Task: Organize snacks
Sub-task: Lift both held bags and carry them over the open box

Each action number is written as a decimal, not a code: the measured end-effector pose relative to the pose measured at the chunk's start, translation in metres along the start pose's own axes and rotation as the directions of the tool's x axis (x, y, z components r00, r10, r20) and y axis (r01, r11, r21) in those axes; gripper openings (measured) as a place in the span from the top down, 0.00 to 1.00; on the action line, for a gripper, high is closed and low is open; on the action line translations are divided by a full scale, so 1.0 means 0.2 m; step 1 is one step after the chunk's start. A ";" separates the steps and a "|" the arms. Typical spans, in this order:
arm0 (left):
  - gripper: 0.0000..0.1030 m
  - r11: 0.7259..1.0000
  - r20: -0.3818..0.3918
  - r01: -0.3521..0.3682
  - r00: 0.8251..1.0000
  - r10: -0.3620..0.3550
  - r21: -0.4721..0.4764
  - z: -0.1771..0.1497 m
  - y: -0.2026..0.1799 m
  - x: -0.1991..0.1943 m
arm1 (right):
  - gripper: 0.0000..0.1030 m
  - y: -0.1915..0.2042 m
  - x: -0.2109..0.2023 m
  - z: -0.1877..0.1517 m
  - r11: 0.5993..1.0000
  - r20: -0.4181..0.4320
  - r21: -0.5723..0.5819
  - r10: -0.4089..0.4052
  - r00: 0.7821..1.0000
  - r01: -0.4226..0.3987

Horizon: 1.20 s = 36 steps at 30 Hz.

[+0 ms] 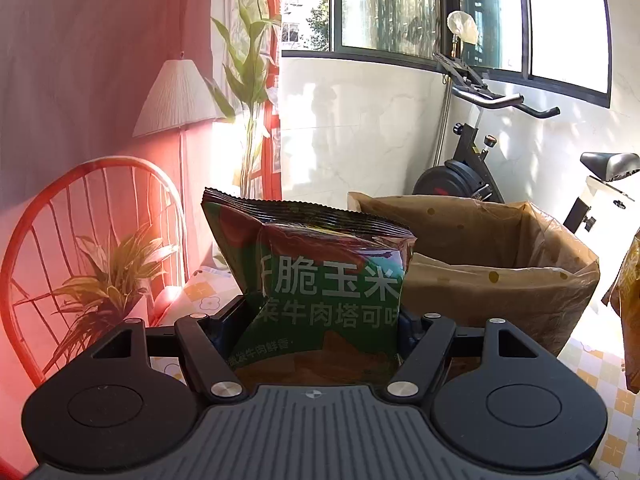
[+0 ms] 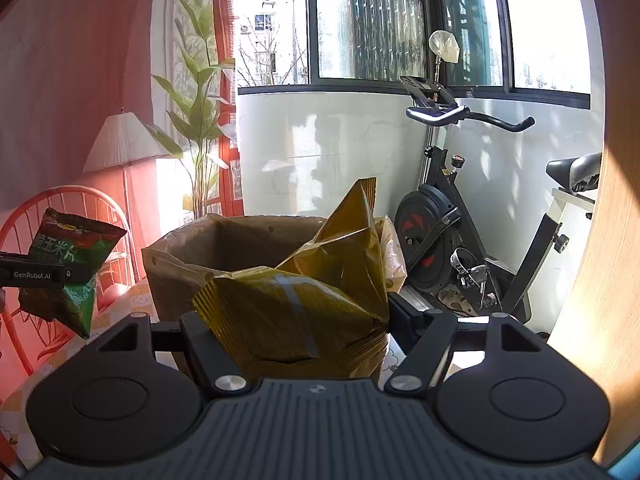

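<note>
My left gripper is shut on a green snack bag with white Chinese print and holds it upright in the air, left of the brown paper bag. The same green bag and the left gripper show at the left of the right wrist view. My right gripper is shut on a yellow snack bag and holds it just in front of the open brown paper bag. The yellow bag's edge shows at the right of the left wrist view.
The paper bag stands on a table with a yellow-and-white flower cloth. A red wire chair with a plant stands at the left. An exercise bike stands at the back right, and a floor lamp and a tall plant at the back left. A wooden panel is at the far right.
</note>
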<state>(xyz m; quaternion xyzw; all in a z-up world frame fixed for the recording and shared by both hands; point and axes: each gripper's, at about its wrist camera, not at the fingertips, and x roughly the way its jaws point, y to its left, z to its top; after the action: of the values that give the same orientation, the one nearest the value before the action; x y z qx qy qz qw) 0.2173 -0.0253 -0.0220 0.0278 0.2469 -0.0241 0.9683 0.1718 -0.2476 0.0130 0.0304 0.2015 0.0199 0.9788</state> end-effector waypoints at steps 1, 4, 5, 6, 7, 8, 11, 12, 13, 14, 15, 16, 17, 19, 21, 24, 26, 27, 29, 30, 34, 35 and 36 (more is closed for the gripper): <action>0.28 1.000 0.008 0.005 1.000 -0.005 0.003 0.02 -0.01 0.00 | 0.30 0.00 0.01 0.02 1.000 -0.002 0.000 0.001 1.000 -0.001; 0.28 1.000 0.028 0.016 0.999 -0.017 0.015 0.07 -0.04 0.00 | 0.30 0.00 0.05 0.10 1.000 0.000 -0.008 0.001 1.000 -0.001; 0.28 1.000 0.033 0.020 0.999 -0.021 0.018 0.08 -0.05 0.00 | 0.30 0.01 0.06 0.12 1.000 0.002 -0.014 0.000 1.000 0.000; 0.28 0.999 0.040 0.026 0.999 -0.026 0.020 0.10 -0.06 0.01 | 0.30 0.01 0.07 0.14 1.000 0.005 -0.024 0.000 1.000 0.000; 0.28 0.999 0.046 0.029 0.999 -0.030 0.024 0.12 -0.07 0.01 | 0.30 0.02 0.09 0.17 0.999 0.008 -0.032 -0.001 1.000 0.001; 0.28 0.999 0.051 0.032 0.998 -0.034 0.029 0.13 -0.08 0.01 | 0.30 0.03 0.10 0.19 0.999 0.011 -0.042 -0.005 1.000 0.005; 0.28 0.998 0.061 0.039 0.997 -0.041 0.041 0.17 -0.11 0.03 | 0.30 0.06 0.15 0.25 0.997 0.021 -0.073 -0.002 1.000 0.003; 0.28 0.998 0.062 0.040 0.997 -0.043 0.044 0.18 -0.13 0.03 | 0.30 0.07 0.17 0.27 0.996 0.026 -0.085 0.001 1.000 0.001; 0.28 0.998 0.064 0.041 0.997 -0.044 0.047 0.19 -0.14 0.04 | 0.30 0.08 0.19 0.29 0.995 0.029 -0.097 0.004 1.000 -0.001; 0.28 0.998 0.066 0.042 0.997 -0.045 0.049 0.20 -0.15 0.04 | 0.30 0.09 0.22 0.31 0.994 0.032 -0.108 0.007 0.999 -0.003; 0.28 0.998 0.069 0.043 0.997 -0.046 0.053 0.21 -0.16 0.05 | 0.30 0.10 0.24 0.33 0.993 0.036 -0.120 0.008 0.999 -0.004; 0.28 0.997 0.073 0.044 0.996 -0.048 0.056 0.22 -0.16 0.05 | 0.30 0.10 0.27 0.35 0.991 0.038 -0.130 0.009 0.999 -0.004; 0.28 0.997 0.077 0.044 0.996 -0.049 0.060 0.23 -0.17 0.06 | 0.30 0.11 0.29 0.36 0.991 0.042 -0.137 0.009 0.999 -0.003; 0.28 0.997 0.082 0.047 0.995 -0.052 0.062 0.25 -0.19 0.07 | 0.30 0.11 0.35 0.40 0.989 0.048 -0.151 0.014 0.999 -0.006; 0.28 0.997 0.083 0.054 0.995 -0.059 0.061 0.28 -0.20 0.09 | 0.30 0.12 0.39 0.42 0.987 0.053 -0.157 0.019 0.998 -0.010; 0.28 0.995 0.086 0.067 0.994 -0.073 0.067 0.32 -0.23 0.14 | 0.30 0.11 0.47 0.44 0.986 0.069 -0.167 0.039 0.997 -0.027; 0.28 0.994 0.087 0.074 0.993 -0.080 0.076 0.34 -0.25 0.18 | 0.30 0.09 0.52 0.44 0.984 0.080 -0.174 0.047 0.996 -0.032; 0.28 0.994 0.086 0.076 0.993 -0.083 0.080 0.35 -0.27 0.20 | 0.30 0.09 0.55 0.44 0.985 0.083 -0.172 0.049 0.995 -0.034; 0.28 0.993 0.084 0.086 0.992 -0.093 0.084 0.37 -0.29 0.25 | 0.30 0.07 0.60 0.44 0.985 0.083 -0.165 0.060 0.995 -0.046; 0.28 0.993 0.083 0.088 0.992 -0.095 0.084 0.38 -0.31 0.28 | 0.30 0.06 0.63 0.43 0.986 0.082 -0.163 0.059 0.995 -0.045; 0.28 0.991 0.078 0.090 0.992 -0.097 0.094 0.41 -0.36 0.38 | 0.30 0.04 0.73 0.40 0.986 0.061 -0.155 0.065 0.996 -0.054; 0.28 0.992 0.076 0.085 0.993 -0.093 0.098 0.41 -0.38 0.40 | 0.30 0.03 0.75 0.39 0.987 0.052 -0.148 0.067 0.996 -0.058; 0.28 0.991 0.069 0.083 0.993 -0.090 0.102 0.41 -0.39 0.43 | 0.30 0.02 0.77 0.38 0.988 0.040 -0.143 0.068 0.997 -0.062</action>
<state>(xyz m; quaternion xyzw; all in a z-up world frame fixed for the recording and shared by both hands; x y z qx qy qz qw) 0.3269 -0.1107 0.0065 0.0642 0.2104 -0.0794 0.9723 0.3429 -0.2388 0.0221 -0.0322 0.1765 0.0655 0.9816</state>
